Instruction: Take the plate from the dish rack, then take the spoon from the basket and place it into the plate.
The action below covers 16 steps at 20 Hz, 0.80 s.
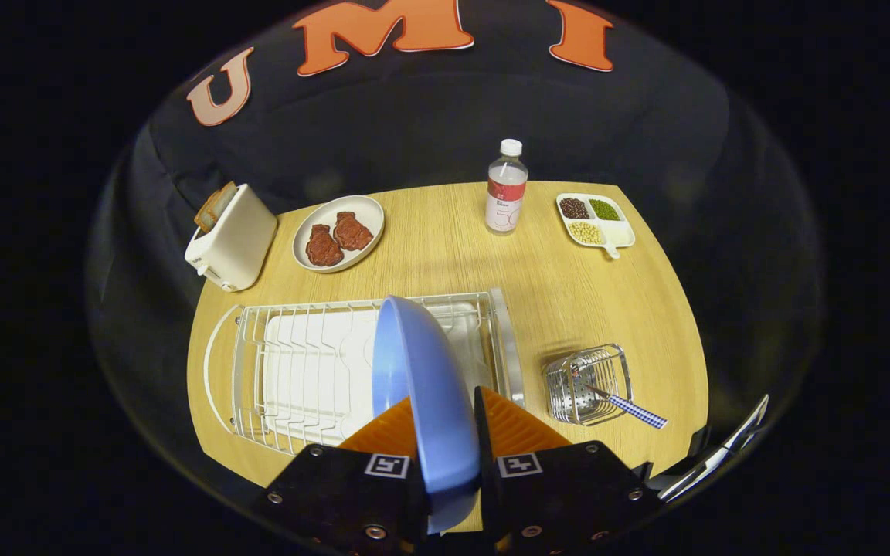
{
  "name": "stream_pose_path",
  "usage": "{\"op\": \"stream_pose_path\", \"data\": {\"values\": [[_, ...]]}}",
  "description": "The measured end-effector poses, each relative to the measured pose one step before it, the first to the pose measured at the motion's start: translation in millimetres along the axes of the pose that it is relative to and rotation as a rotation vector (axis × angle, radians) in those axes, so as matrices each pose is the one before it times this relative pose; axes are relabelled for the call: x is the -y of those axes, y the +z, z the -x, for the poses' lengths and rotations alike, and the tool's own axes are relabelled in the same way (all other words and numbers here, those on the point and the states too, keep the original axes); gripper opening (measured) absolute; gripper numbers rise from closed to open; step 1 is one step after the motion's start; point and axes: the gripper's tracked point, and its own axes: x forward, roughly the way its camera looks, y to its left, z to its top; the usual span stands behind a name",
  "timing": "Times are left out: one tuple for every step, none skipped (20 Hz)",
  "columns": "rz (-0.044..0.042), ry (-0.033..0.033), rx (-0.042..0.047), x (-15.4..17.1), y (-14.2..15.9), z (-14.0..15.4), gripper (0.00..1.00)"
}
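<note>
A blue plate stands on edge between my two orange fingers, which press on its near rim from both sides. My gripper holds it up above the white wire dish rack, whose slots behind the plate hold nothing. To the right of the rack sits a small metal basket. A spoon with a blue checked handle lies in it, the handle sticking out over the basket's near right rim.
At the back of the round wooden table stand a white toaster with bread, a plate of two meat pieces, a water bottle and a divided tray of beans. Bare wood lies between rack and bottle.
</note>
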Motion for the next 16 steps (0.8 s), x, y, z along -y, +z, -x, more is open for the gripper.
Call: {"op": "stream_pose_path", "data": {"values": [[0.00681, 0.00079, 0.00159, 6.09, -8.85, 4.58, 0.27], [0.00093, 0.02163, -0.00380, 1.37, -10.54, 5.58, 0.27], [-0.01589, 0.03113, -0.01007, -1.28, -12.01, 6.71, 0.27], [-0.02400, 0.04075, -0.01897, -1.32, -13.17, 6.56, 0.27], [-0.02930, 0.03782, -0.01942, 0.54, -13.99, 6.24, 0.27], [-0.02542, 0.03013, -0.01505, 0.71, -11.39, 5.13, 0.27], [-0.01765, 0.02697, -0.00387, 2.52, -9.56, 3.36, 0.27], [-0.01089, 0.02385, 0.00478, 1.77, -6.47, 2.93, 0.27], [-0.00676, 0.01923, 0.00701, 2.91, -7.37, 1.76, 0.27], [-0.00618, 0.01696, 0.00978, 3.30, -5.42, 2.33, 0.27], [-0.00722, 0.01553, 0.00656, 3.72, -6.98, 0.06, 0.27], [-0.01036, 0.01540, 0.00362, 3.86, -6.11, -1.60, 0.27], [-0.01166, 0.01907, -0.00094, 4.00, -8.02, -1.88, 0.27], [-0.01583, 0.01647, -0.00748, 3.27, -8.29, -2.86, 0.27], [-0.00823, 0.01945, -0.00587, 2.42, -7.61, -4.14, 0.27], [-0.00920, 0.00679, -0.01049, 4.48, -8.34, -5.52, 0.27]]}}
